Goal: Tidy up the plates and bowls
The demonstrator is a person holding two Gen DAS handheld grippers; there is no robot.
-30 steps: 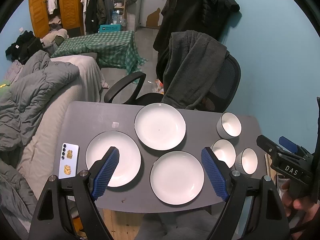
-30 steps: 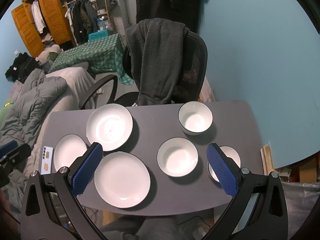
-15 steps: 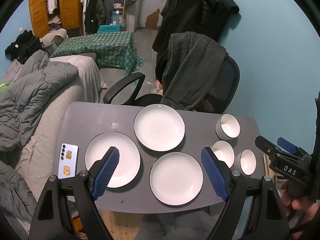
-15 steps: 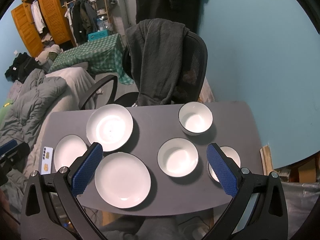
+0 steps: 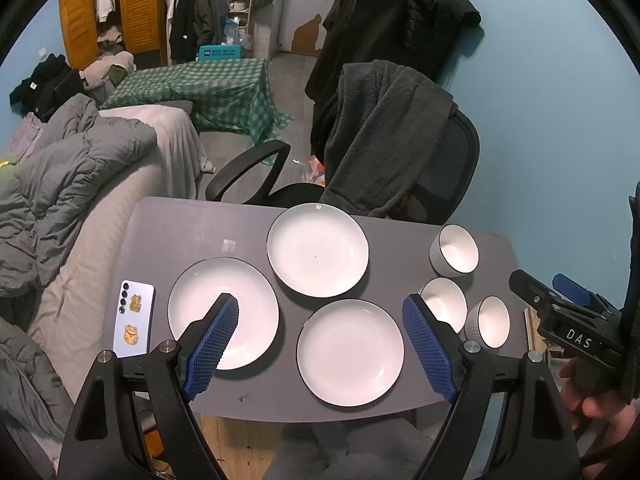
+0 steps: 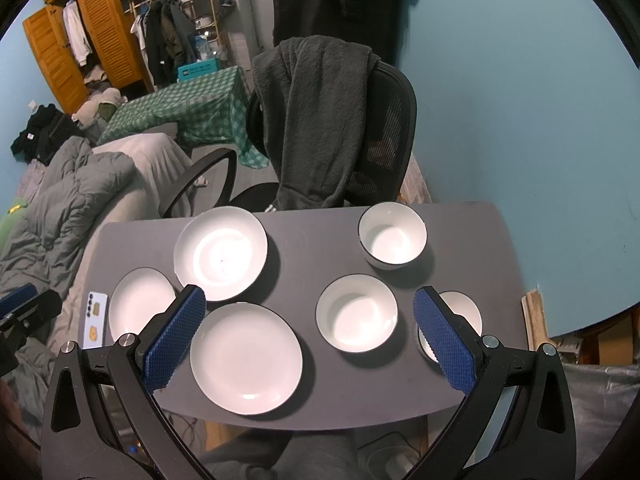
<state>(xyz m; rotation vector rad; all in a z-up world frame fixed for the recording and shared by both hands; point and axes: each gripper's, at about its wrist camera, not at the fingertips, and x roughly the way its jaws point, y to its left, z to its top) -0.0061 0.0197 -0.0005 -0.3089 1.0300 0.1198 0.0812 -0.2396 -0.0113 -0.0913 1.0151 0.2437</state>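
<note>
1. Left wrist view: the left gripper (image 5: 320,342) hangs above the near edge of the grey counter (image 5: 192,224) with its jaws spread wide, holding and touching nothing. Its blue pads (image 5: 212,346) have a fine waffle texture on black arms.
2. Right wrist view: the right gripper (image 6: 310,338) is likewise spread wide and empty above the counter's near edge.
3. Three round white plates with thin dark rims lie flat on the left half of the counter: a far plate (image 5: 317,249), a left plate (image 5: 248,300) and a near plate (image 5: 350,352). All lie close together, none stacked.
4. Three white bowls sit on the right half: a far bowl (image 6: 392,236), a middle bowl (image 6: 356,318), and a near-right bowl (image 5: 488,322). The bowls stand apart, upright.
5. Only the left wrist view shows the right gripper's black body and the hand (image 5: 596,400) holding it, and the near-right bowl's ribbed outer wall. In the right wrist view, a pad partly hides that bowl.
6. A white phone (image 5: 134,318) with gold stickers lies at the counter's left edge, just beside the left plate.
7. A mesh office chair (image 6: 384,120), draped with a dark fleece garment (image 6: 316,120), stands at the counter's far side.
</note>
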